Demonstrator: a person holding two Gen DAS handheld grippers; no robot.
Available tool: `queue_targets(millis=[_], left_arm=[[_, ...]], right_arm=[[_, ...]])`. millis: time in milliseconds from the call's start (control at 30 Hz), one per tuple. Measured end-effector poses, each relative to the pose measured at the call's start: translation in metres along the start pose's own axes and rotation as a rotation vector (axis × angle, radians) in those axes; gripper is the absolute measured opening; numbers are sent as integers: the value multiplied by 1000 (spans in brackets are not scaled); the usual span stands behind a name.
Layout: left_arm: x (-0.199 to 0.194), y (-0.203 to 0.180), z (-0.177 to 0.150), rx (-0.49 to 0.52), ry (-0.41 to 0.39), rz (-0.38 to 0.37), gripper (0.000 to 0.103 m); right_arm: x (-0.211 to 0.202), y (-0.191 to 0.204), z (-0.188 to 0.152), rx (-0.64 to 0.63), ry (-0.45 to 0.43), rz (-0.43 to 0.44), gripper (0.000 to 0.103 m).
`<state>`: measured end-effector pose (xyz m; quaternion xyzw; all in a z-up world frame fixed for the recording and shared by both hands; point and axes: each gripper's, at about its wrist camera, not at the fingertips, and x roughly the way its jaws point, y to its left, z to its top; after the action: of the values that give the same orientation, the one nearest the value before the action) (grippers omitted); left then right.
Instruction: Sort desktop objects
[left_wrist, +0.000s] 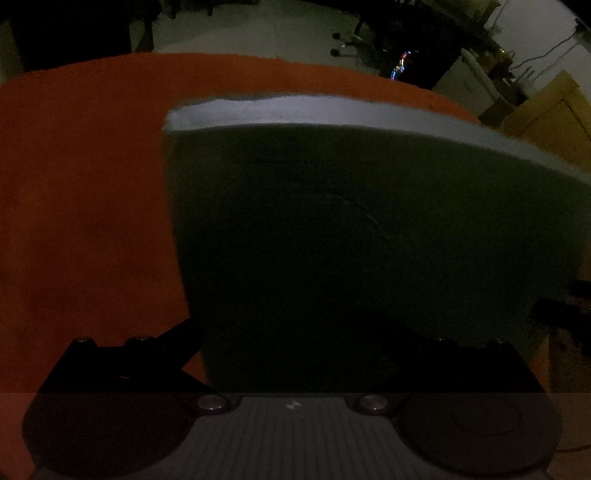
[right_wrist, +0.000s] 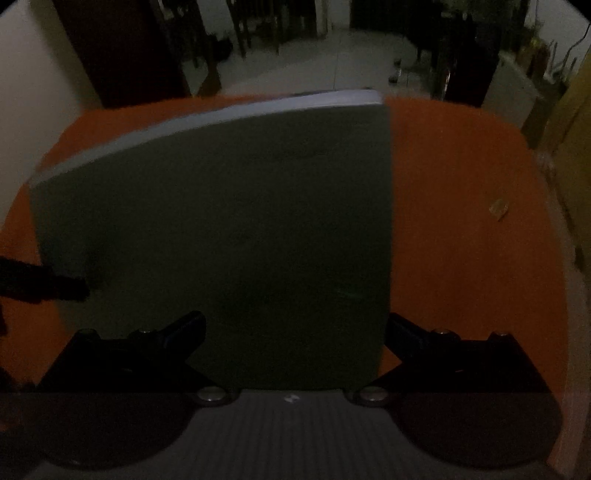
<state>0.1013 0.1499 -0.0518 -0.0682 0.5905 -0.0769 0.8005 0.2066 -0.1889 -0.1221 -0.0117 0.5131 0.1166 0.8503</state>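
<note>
A thick grey-green book (left_wrist: 351, 229) with a pale page edge is tilted up above the orange tabletop (left_wrist: 81, 192). My left gripper (left_wrist: 291, 332) has its fingers wide apart around the book's near edge. In the right wrist view the same book (right_wrist: 229, 229) fills the centre, and my right gripper (right_wrist: 291, 328) has its fingers wide apart on either side of its lower part. The left gripper's dark fingertip (right_wrist: 44, 284) pokes in at the left, against the book's cover. The scene is dim.
A small pale scrap (right_wrist: 498, 210) lies on the orange table (right_wrist: 461, 221) at the right. A yellow wooden cabinet (left_wrist: 550, 114) stands beyond the table's far right edge. Dark furniture and pale floor lie behind.
</note>
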Motion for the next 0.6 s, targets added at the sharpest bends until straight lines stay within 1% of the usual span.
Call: queue_targets(millis=[67, 133, 200, 267, 367, 500, 600], left_arm=[[10, 2, 0, -10, 41, -21, 102], [25, 6, 0, -29, 81, -33, 102], [41, 8, 1, -24, 97, -6, 102], [59, 10, 4, -25, 113, 25, 102], [86, 10, 13, -20, 139, 49, 102], [116, 1, 26, 51, 120, 86, 102], [131, -2, 34, 83, 104, 98, 103]], right_arm=[[10, -5, 0, -20, 15, -5, 103], [32, -12, -4, -7, 71, -5, 103], [62, -19, -9, 11, 146, 15, 103], [85, -20, -10, -7, 153, 29, 103], [129, -29, -4, 44, 238, 33, 103], [183, -41, 3, 32, 261, 0, 103], [214, -60, 3, 90, 297, 52, 103]])
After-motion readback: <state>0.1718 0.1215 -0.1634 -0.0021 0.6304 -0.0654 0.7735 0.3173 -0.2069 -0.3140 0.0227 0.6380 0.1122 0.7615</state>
